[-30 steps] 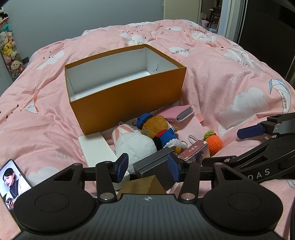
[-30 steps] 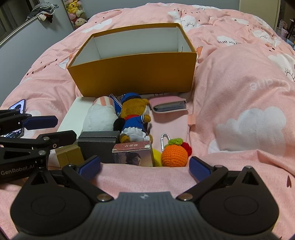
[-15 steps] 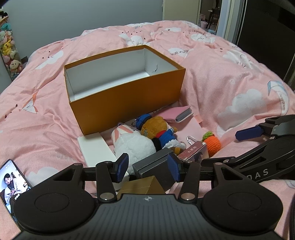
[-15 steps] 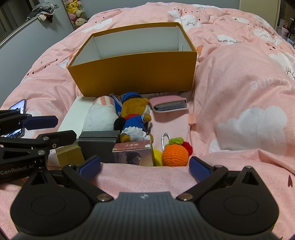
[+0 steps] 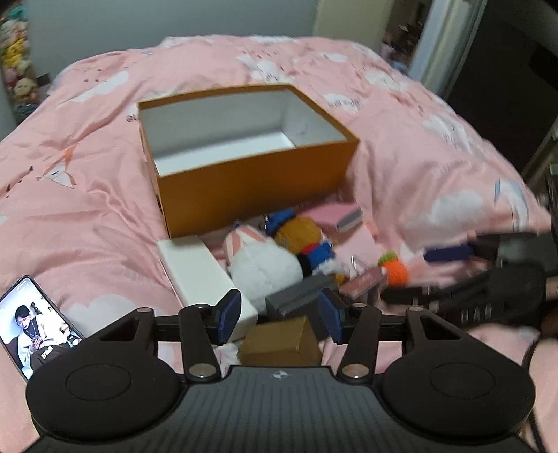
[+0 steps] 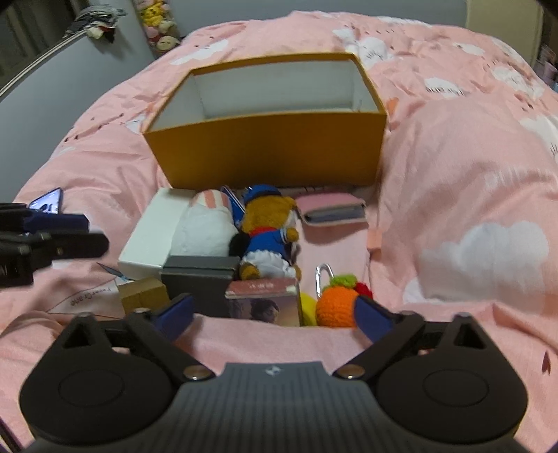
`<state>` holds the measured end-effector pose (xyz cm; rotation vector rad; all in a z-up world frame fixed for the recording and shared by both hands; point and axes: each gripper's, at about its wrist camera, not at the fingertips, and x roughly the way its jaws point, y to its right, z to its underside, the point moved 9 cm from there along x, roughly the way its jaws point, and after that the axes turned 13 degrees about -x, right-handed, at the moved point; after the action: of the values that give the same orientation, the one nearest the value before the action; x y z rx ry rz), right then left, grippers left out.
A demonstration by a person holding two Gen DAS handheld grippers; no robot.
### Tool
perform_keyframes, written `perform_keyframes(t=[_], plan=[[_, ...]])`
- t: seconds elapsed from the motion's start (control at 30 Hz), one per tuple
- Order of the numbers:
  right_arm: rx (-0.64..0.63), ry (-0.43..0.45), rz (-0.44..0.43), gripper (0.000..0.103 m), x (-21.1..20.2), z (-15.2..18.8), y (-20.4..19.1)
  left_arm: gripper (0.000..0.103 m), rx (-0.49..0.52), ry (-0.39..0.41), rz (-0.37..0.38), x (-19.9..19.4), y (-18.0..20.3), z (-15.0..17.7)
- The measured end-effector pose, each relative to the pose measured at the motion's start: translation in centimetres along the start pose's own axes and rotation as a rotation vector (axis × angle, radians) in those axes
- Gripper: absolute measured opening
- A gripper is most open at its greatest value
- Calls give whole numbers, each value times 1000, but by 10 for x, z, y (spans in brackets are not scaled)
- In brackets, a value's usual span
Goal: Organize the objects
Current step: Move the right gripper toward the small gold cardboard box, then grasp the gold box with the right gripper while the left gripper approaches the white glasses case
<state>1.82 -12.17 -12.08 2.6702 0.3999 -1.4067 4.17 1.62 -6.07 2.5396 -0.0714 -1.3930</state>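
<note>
An orange cardboard box (image 5: 251, 184) (image 6: 268, 150) stands open and empty on the pink duvet. In front of it lie a white box (image 5: 198, 271), a white bunny plush (image 5: 261, 265), a bear plush in blue (image 6: 268, 226), a pink wallet (image 6: 331, 209), a knitted orange (image 6: 336, 306), a grey box (image 5: 300, 296), a brown box (image 5: 282, 338) and a small picture box (image 6: 263, 301). My left gripper (image 5: 279, 315) hovers over the grey and brown boxes, jaws opening, pads touching nothing. My right gripper (image 6: 273, 317) is closing just short of the picture box, gripping nothing.
A lit phone (image 5: 31, 324) lies on the duvet at the left. A silver carabiner (image 6: 322, 273) sits beside the knitted orange. A raised fold of duvet (image 6: 470, 195) bulges right of the pile. Plush toys (image 6: 160, 28) line the far wall.
My left gripper has drawn back and up from the pile, its jaws a little wider. The right gripper's jaws have narrowed. The objects have not moved.
</note>
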Motion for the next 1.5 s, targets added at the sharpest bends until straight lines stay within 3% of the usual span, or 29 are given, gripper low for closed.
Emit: perform_keyframes(t=[0.1,0.23,0.3,0.4,0.67,0.83,1.07,1.37,1.5], plan=[[-18,-2,-57,80,2,-6,-6,66,-2,-41,-7,8,-4,11],[-39,-6,-163,62,7,-14,-18,68,-17,-114,19,20,-5,28],[-54,3,-246,61,7,-20,-29,68,-31,-108,24,15,-10,25],[-112,-28,-341,61,14,-27,-52,62,-65,-44,-34,3,-25,12],[-145,-163,-444,61,54,-18,-86,59,-104,-50,-76,8,-42,7],[-119,-201,-470,55,69,-12,-91,59,-98,-73,-90,19,-43,9],[-120,-187,-457,50,73,-14,-92,59,-95,-72,-93,21,-44,9],[-152,-9,-369,48,21,-46,-67,59,-86,1,-109,9,-44,-14],[-145,69,-291,48,5,-70,-43,60,-171,5,-92,13,-60,-35]])
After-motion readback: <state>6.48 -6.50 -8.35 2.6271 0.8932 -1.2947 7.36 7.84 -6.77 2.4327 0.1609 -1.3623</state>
